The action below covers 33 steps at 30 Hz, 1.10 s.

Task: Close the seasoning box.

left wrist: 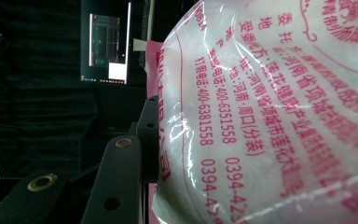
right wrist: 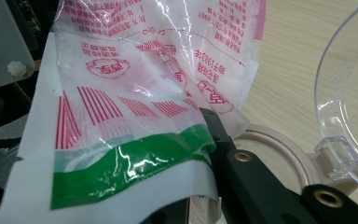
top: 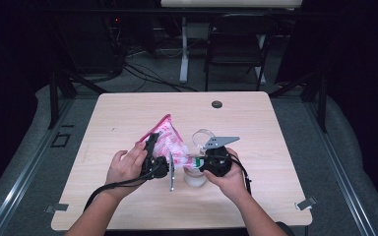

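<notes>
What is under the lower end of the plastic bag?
A beige jar with its clear lid hinged open sits under the plastic bag. The bag covers most of its mouth; contents hidden.

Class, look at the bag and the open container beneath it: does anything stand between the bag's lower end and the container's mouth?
Nothing visible does. The bag, held by both grippers, hangs right above the container, whose clear lid is swung back.

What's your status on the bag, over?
Left gripper and right gripper both shut on the pink-printed bag. Bag lifted over the open-lidded jar. Nothing in the way.
</notes>
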Each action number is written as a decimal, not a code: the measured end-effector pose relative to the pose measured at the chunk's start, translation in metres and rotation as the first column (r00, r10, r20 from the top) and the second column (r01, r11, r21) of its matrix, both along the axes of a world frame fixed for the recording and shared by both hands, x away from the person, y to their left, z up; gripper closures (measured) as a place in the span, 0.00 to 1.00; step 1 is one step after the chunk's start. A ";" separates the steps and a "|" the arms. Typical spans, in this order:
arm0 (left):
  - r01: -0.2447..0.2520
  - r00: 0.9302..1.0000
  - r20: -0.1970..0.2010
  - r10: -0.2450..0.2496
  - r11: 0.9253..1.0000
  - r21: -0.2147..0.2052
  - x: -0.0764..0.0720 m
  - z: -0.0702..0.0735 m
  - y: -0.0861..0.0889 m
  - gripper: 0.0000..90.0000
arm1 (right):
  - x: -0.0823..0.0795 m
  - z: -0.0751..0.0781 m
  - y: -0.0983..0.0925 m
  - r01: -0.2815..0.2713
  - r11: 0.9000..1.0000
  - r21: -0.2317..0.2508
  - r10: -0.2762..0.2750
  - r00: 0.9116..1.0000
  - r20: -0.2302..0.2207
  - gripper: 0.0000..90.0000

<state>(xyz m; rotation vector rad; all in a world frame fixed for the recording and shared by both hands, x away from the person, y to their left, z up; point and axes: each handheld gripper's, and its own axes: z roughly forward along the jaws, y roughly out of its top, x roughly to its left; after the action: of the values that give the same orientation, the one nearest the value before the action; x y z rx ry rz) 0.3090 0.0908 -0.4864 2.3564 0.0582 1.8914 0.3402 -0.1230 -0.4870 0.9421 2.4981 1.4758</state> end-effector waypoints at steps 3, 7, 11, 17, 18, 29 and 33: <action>0.000 1.000 0.001 0.000 1.000 0.002 0.000 0.000 0.000 0.71 | 0.000 0.000 0.000 0.000 1.000 -0.001 0.000 1.000 0.000 1.00; -0.003 1.000 0.002 0.003 1.000 0.004 -0.001 0.000 0.000 0.71 | 0.000 0.000 0.000 -0.002 1.000 -0.004 0.002 1.000 0.000 1.00; -0.003 1.000 0.002 0.003 1.000 0.005 -0.001 0.000 0.000 0.71 | 0.000 0.000 0.000 0.001 1.000 -0.003 -0.001 1.000 0.000 1.00; 0.004 1.000 0.005 -0.004 1.000 0.011 0.000 0.000 0.001 0.71 | 0.000 -0.001 0.001 0.004 1.000 -0.004 -0.004 1.000 0.002 1.00; 0.004 1.000 0.007 -0.005 1.000 0.010 -0.001 -0.001 0.001 0.71 | 0.000 -0.001 0.001 0.004 1.000 -0.004 -0.004 1.000 0.002 1.00; 0.013 0.999 0.033 -0.014 1.000 0.015 -0.003 -0.001 0.001 0.71 | 0.000 -0.002 0.001 0.003 1.000 -0.005 -0.003 1.000 0.001 1.00; 0.016 0.999 0.036 -0.017 1.000 0.015 -0.003 -0.001 0.001 0.71 | 0.000 -0.002 0.002 0.002 1.000 -0.009 -0.002 1.000 -0.002 1.00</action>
<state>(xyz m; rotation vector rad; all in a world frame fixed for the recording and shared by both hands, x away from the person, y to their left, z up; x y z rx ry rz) 0.3060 0.0915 -0.4875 2.3237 0.0214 1.9328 0.3400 -0.1215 -0.4885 0.9451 2.5020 1.4625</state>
